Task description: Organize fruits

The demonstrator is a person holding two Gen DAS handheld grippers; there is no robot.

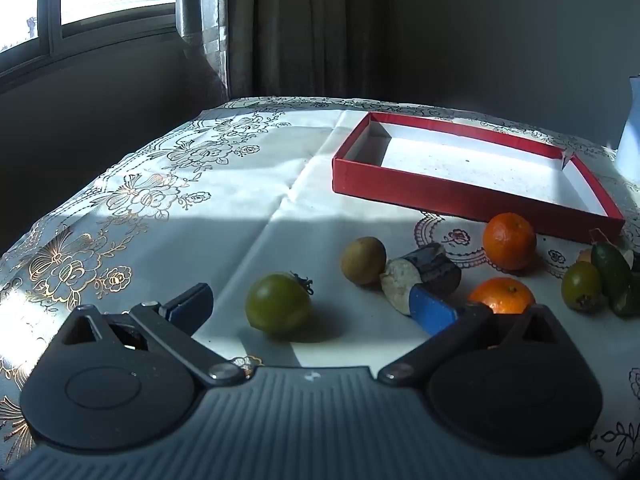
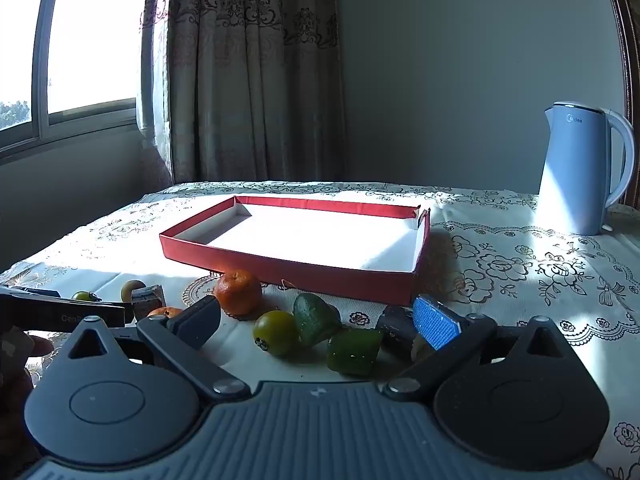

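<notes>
On the tabletop (image 2: 520,280) the red box (image 2: 280,266) is seen empty, and the fruits lie in front of it — no fruit is placed yet. The kettle (image 2: 580,168) stands well apart. The left tool (image 1: 312,304) is held open around a green tomato (image 1: 278,308); closing is called for next. The right tool (image 2: 316,324) is open too — near a round green fruit (image 2: 276,332).

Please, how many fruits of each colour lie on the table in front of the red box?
Orange fruits: 2
Green fruits: 4
Brown round fruit: 1
Dark cut pieces: 2
Total: 9, as far as both views show.
</notes>
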